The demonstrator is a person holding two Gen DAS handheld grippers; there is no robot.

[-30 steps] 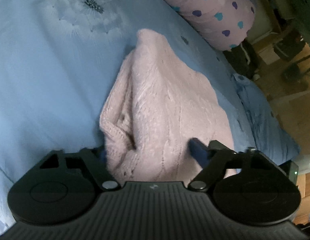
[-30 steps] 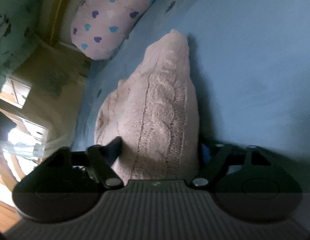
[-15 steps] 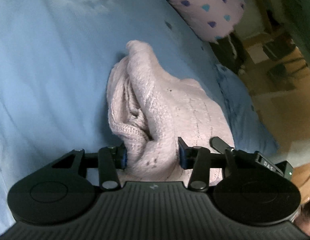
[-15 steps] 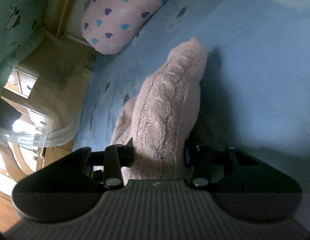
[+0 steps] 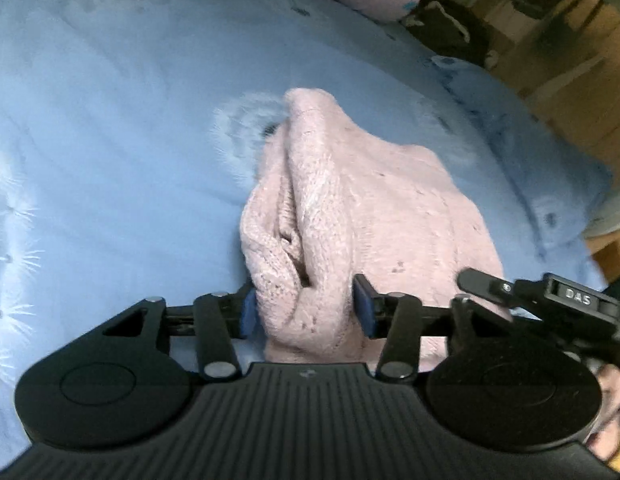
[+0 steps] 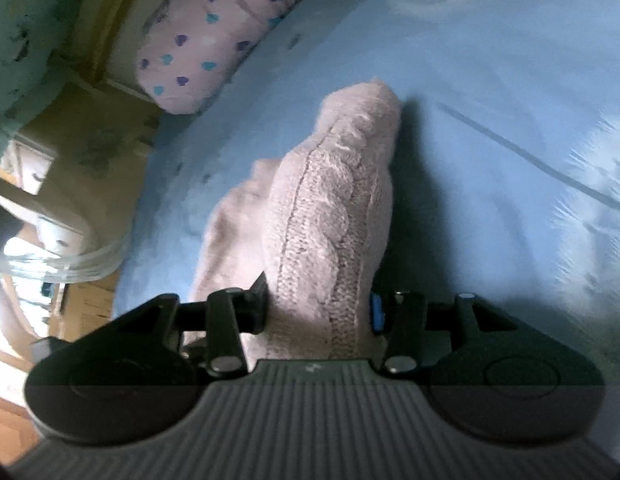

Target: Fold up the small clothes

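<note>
**Operator:** Left wrist view first. I have a pink knitted sweater (image 5: pixel 350 216) bunched up on the blue bedspread (image 5: pixel 109 140). My left gripper (image 5: pixel 305 312) is pinching a thick fold of its near edge; both blue pads press into the wool.

**Partner:** What does the knit look like from your other side?

**Operator:** On the right wrist view I see the sweater (image 6: pixel 330 220) as a raised ridge with a cable pattern running along it, tapering to a blunt tip far from me. My right gripper (image 6: pixel 318 312) is clamped on its near end too, fingers tight against the fabric.

**Partner:** Any edges close by?

**Operator:** The bedspread's edge (image 5: pixel 570 208) falls away near the sweater, off to the right in the left view, with wooden floor (image 5: pixel 582 92) beyond. My right gripper's body (image 5: pixel 550 304) sits just beside my left one there.

**Partner:** And open room?

**Operator:** A broad stretch of bedspread (image 6: pixel 510 140) lies on the far side of the sweater from the edge. A heart-print pillow (image 6: pixel 213 40) rests at the far end, well apart from the sweater.
</note>
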